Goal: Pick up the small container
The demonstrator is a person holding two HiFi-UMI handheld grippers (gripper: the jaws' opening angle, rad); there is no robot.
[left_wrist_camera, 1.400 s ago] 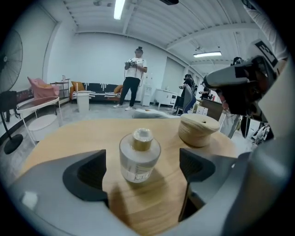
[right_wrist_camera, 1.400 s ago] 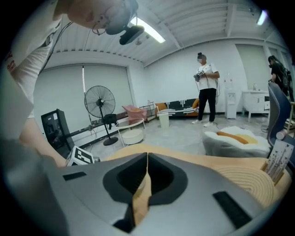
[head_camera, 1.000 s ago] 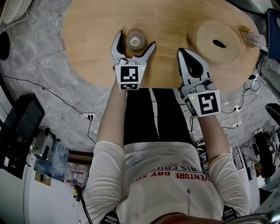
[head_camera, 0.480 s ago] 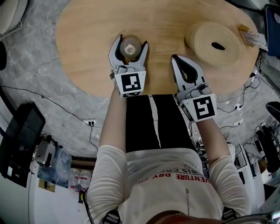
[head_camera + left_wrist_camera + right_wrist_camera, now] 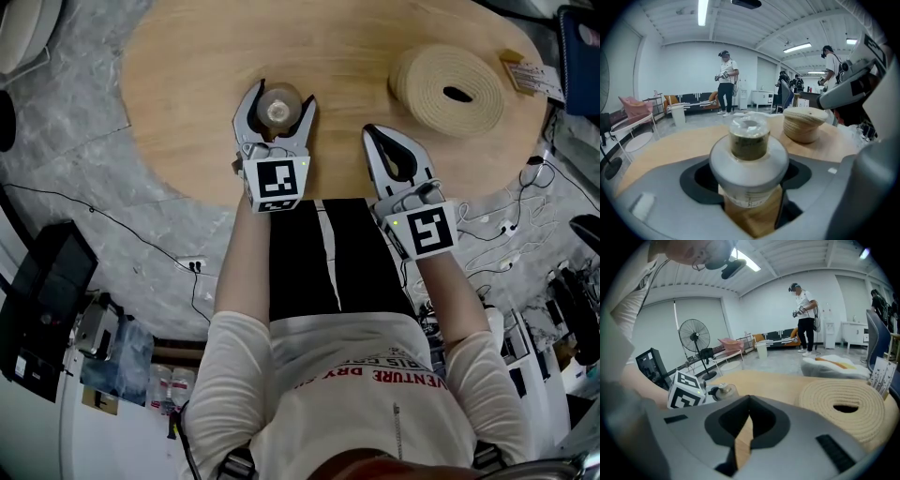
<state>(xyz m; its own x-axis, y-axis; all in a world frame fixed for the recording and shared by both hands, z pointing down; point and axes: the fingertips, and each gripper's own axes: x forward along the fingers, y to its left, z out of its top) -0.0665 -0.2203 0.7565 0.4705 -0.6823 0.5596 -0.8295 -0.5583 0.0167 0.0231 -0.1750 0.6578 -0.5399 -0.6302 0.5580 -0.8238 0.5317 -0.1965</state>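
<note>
Wooden worktop (image 5: pixel 356 37) carries the small container (image 5: pixel 277 105); my left tongs (image 5: pixel 281 96) just clamped it to lift; right tongs (image 5: pixel 375 137) clenched, idle.

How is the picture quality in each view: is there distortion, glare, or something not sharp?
Left gripper view: strong fisheye with dark rounded corners; the ceiling lamp glares; the small container, very near, looks slightly soft. Right gripper view: the same curved edges; the woven roll bulges at the right. Head view: even light, only faint shadows on the wooden table.
</note>
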